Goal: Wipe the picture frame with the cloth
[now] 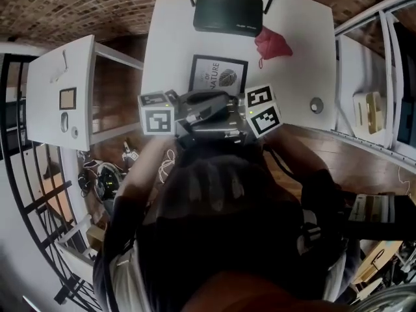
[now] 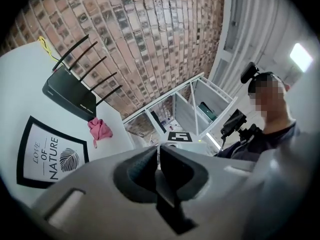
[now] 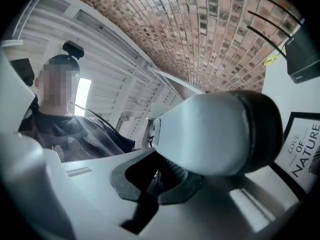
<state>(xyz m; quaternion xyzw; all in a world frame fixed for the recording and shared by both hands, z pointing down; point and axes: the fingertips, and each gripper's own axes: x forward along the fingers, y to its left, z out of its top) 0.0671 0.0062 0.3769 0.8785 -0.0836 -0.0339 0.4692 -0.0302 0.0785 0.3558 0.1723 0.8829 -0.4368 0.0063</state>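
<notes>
Fingers (image 2: 140,169) of the left gripper (image 2: 159,156) are pressing together with nothing between them, and those of the right gripper (image 3: 159,176) are likewise meeting on empty air; both tools are hovering side by side at the near edge of the picture frame (image 1: 218,75), each pointing across at the other. That frame is lying flat on the white table (image 1: 299,70), print facing up. The cloth (image 1: 273,44), a small pink bunch, is sitting just beyond the frame's far right corner, near it but apart, and a black router (image 1: 229,13) is standing past the frame's far edge. Judging by its crumpled heap, the cloth is looking soft, light and limp, so pinching a raised fold at its top is probably going to work better than scooping from the table. The frame is appearing stiff, thin and light, likely glazed and slippery on the smooth tabletop; it is probably going to slide under a wipe, so one gripper pressing down on the black border at a corner seems the safer hold, with gentle pressure on the face.
</notes>
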